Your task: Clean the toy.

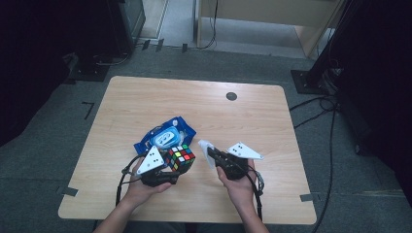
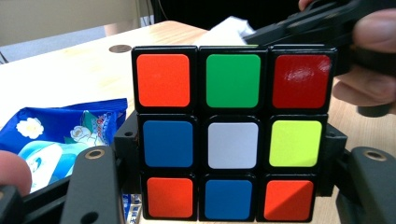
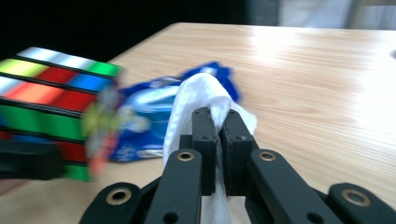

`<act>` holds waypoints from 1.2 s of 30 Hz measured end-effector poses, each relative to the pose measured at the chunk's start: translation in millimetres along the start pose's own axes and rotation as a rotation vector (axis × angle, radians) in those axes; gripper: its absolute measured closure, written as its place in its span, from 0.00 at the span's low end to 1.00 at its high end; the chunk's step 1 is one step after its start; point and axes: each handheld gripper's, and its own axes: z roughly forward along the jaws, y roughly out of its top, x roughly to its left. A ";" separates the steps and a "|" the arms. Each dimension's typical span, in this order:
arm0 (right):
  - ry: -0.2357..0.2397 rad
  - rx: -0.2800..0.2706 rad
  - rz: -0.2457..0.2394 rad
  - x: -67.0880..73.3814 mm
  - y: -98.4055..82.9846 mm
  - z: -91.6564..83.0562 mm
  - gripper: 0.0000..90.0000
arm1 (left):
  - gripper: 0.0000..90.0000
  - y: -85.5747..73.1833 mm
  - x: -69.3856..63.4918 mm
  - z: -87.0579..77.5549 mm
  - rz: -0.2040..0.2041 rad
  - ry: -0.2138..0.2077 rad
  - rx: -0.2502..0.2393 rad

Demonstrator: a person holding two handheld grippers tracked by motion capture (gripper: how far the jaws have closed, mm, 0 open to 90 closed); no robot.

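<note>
Between the left gripper (image 1: 171, 165), cube (image 1: 180, 158) clamped square-on; white wipe (image 3: 198, 100) upright, pinched in right gripper (image 3: 219, 123).

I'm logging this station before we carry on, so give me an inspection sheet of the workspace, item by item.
Surface: light wooden table, with a small dark round disc near its far edge.
Job's things: colour puzzle cube held off the table; white wipe pinched up beside it.
Clutter: blue wipes pack lying flat behind the cube.
Grippers: left gripper shut on the cube's sides; right gripper shut on the wipe.
Cables: one trails from each gripper towards the near edge; more lie on the floor at the right.
Surroundings: grey carpet, black stands at both sides, tape marks on the floor.
</note>
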 end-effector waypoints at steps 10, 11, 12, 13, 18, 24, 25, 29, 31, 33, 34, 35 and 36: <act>-0.009 -0.076 -0.034 7.5 5.4 -3.6 0.66 | 0.37 0.0 -0.9 0.4 0.002 0.002 0.000; -0.010 -0.080 -0.046 9.5 6.5 -3.7 0.62 | 0.37 0.1 -0.9 0.1 0.002 0.002 0.000; -0.018 -0.080 -0.057 11.0 7.3 -3.5 0.60 | 0.37 0.2 -0.8 -0.1 0.003 0.003 -0.001; -0.020 -0.082 -0.054 12.5 8.1 -4.1 0.58 | 0.37 0.2 -0.9 -0.2 0.003 0.004 -0.002; 0.062 -0.104 -0.006 25.4 12.5 -8.2 0.50 | 0.37 0.2 0.0 -0.5 -0.001 0.013 -0.007; 0.133 -0.104 0.077 58.8 14.7 -5.2 0.23 | 0.37 0.8 -2.4 0.7 -0.005 0.042 -0.021; 0.138 -0.097 0.087 63.2 14.0 -3.6 0.21 | 0.37 0.8 -4.3 1.5 0.001 0.050 -0.022; 0.128 -0.071 0.132 71.5 10.0 4.1 0.21 | 0.37 1.4 -14.4 5.1 0.040 0.057 -0.023; 0.140 -0.050 0.159 71.2 7.5 7.5 0.26 | 0.37 1.9 -17.9 6.1 0.054 0.060 -0.026; 0.151 -0.042 0.187 70.2 4.7 8.7 0.35 | 0.37 2.2 -19.0 6.4 0.059 0.060 -0.024; 0.165 -0.038 0.211 69.7 3.7 8.7 0.36 | 0.37 2.0 -19.2 6.5 0.061 0.060 -0.023; 0.164 -0.037 0.217 69.6 3.0 9.1 0.37 | 0.37 1.6 -19.5 7.0 0.061 0.061 -0.024; 0.154 -0.028 0.211 70.0 2.7 9.1 0.37 | 0.37 1.2 -20.0 7.5 0.068 0.068 -0.020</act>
